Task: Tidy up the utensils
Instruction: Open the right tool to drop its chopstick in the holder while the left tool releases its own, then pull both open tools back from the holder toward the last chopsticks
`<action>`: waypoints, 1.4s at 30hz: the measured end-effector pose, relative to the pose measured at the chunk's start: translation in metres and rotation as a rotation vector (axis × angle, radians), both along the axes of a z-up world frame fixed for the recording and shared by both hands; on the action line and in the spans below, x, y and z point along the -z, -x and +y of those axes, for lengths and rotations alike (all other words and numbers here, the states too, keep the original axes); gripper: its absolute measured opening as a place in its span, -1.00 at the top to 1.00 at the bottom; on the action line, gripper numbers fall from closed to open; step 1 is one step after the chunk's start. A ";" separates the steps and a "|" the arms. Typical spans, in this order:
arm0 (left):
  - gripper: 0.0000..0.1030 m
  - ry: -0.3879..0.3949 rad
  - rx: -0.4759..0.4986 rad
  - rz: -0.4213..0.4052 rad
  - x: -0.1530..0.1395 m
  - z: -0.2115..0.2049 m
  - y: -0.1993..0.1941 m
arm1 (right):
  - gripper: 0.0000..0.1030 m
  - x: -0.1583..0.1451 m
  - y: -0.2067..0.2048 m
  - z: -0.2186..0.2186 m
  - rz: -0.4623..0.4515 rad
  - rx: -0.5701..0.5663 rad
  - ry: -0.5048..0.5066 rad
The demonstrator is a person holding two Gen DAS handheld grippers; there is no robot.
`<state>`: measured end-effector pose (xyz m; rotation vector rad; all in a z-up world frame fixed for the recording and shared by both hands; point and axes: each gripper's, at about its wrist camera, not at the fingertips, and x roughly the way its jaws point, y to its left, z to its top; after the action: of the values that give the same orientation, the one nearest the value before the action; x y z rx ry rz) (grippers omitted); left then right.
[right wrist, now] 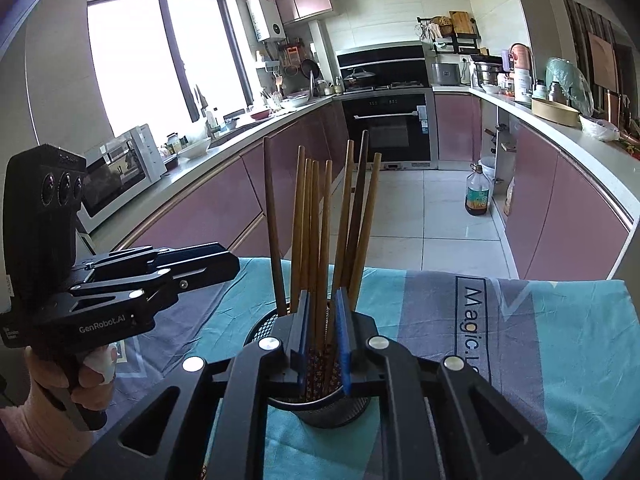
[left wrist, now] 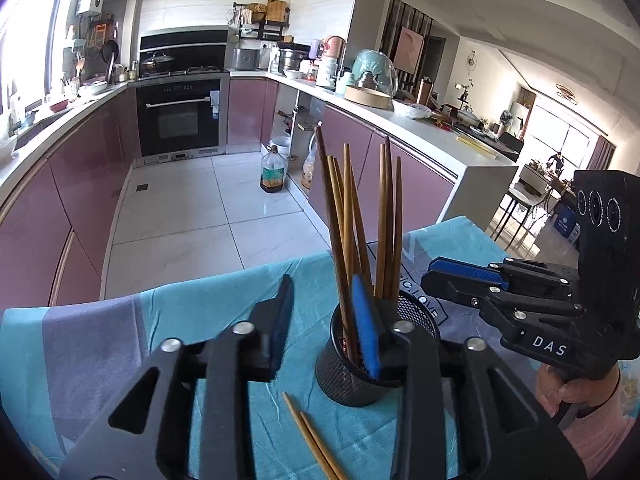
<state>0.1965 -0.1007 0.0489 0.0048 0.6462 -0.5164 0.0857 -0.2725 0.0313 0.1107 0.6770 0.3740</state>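
On the teal cloth (left wrist: 224,300): mesh holder (left wrist: 344,380); kitchen of mauve cabinets (left wrist: 84,172)

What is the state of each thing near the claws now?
Mesh holder: upright on the cloth, holding chopsticks.
Chopsticks in holder: standing, fanned apart.
Two loose chopsticks: lying flat on the cloth beside the holder.
Left claw: open, one finger at the holder's rim.
Right claw: slightly open, chopsticks between its pads, grip unclear.
Tablecloth: spread, wrinkled.
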 end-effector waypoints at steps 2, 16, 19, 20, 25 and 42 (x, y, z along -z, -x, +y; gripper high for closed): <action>0.04 -0.010 -0.022 -0.038 0.001 0.002 0.010 | 0.60 -0.001 0.005 0.001 -0.014 -0.003 0.000; -0.45 -0.097 -0.140 -0.096 0.041 0.044 0.081 | 0.14 0.027 0.060 0.038 0.019 -0.144 -0.020; -0.53 -0.112 -0.162 -0.087 0.052 0.054 0.094 | -0.02 0.043 0.064 0.045 0.068 -0.149 -0.029; -0.55 -0.117 -0.170 -0.085 0.055 0.056 0.097 | -0.07 0.047 0.065 0.046 0.080 -0.149 -0.030; -0.58 -0.115 -0.198 -0.061 0.067 0.068 0.108 | -0.07 0.064 0.072 0.056 0.132 -0.150 -0.022; -0.61 -0.127 -0.209 0.041 0.097 0.073 0.112 | -0.07 0.095 0.088 0.079 0.198 -0.149 0.040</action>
<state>0.0847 -0.0276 -0.0480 0.0459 0.7099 -0.2738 -0.0023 -0.1939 -0.0635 0.0598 0.8907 0.4967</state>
